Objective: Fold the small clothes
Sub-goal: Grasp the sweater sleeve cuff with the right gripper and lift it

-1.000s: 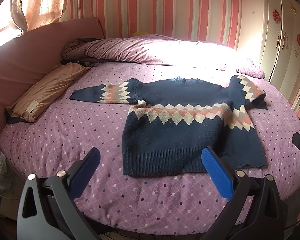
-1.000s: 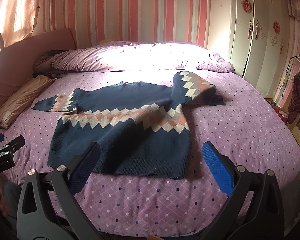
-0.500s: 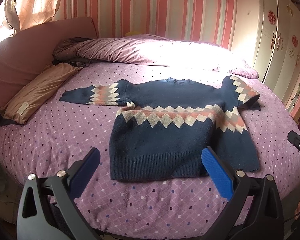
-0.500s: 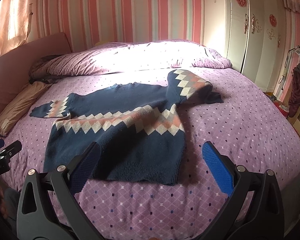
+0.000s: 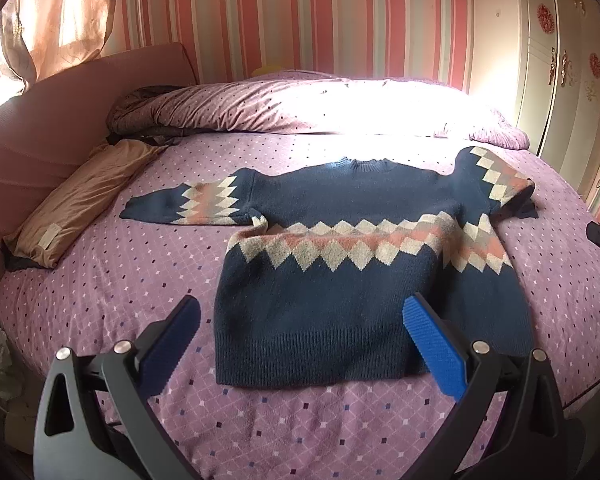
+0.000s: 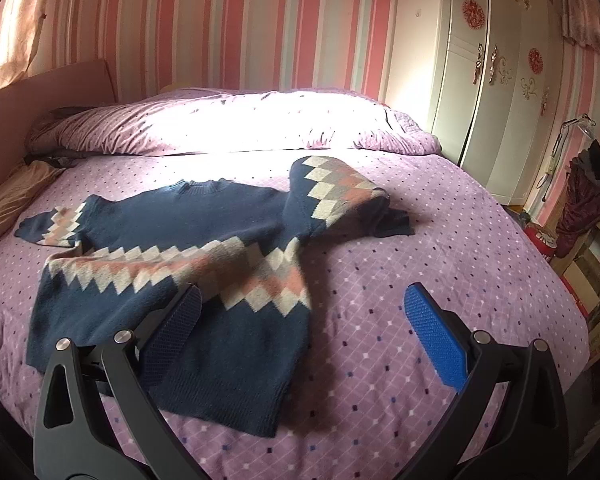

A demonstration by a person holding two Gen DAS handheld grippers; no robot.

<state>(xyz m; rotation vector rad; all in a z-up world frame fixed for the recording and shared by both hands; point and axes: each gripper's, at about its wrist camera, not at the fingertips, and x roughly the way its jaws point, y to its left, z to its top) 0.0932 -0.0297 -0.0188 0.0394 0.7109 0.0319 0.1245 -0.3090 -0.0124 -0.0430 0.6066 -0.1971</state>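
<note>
A navy knit sweater (image 5: pixel 340 300) with a cream and salmon diamond band lies flat, front up, on the purple dotted bedspread (image 5: pixel 120 280). Its left sleeve (image 5: pixel 196 204) stretches out flat, and its right sleeve (image 6: pixel 340 196) is bunched and folded under itself. My left gripper (image 5: pixel 300 344) hangs open above the sweater's hem with nothing between its blue pads. My right gripper (image 6: pixel 304 328) is open too, over the sweater's right side (image 6: pixel 228 320) and the bare bedspread (image 6: pixel 440 248). The tip of the right gripper shows at the right edge of the left wrist view.
A rolled purple duvet (image 5: pixel 300 108) lies across the head of the bed, with a tan pillow (image 5: pixel 80 200) at the left against the pink headboard (image 5: pixel 40 128). White wardrobes (image 6: pixel 500 80) stand to the right, and clutter (image 6: pixel 580 220) sits on the floor beside the bed.
Both grippers have moved forward and closer over the bed, so the sweater fills more of each view. The right one has shifted toward the sweater's right side. The sweater itself has not moved.
</note>
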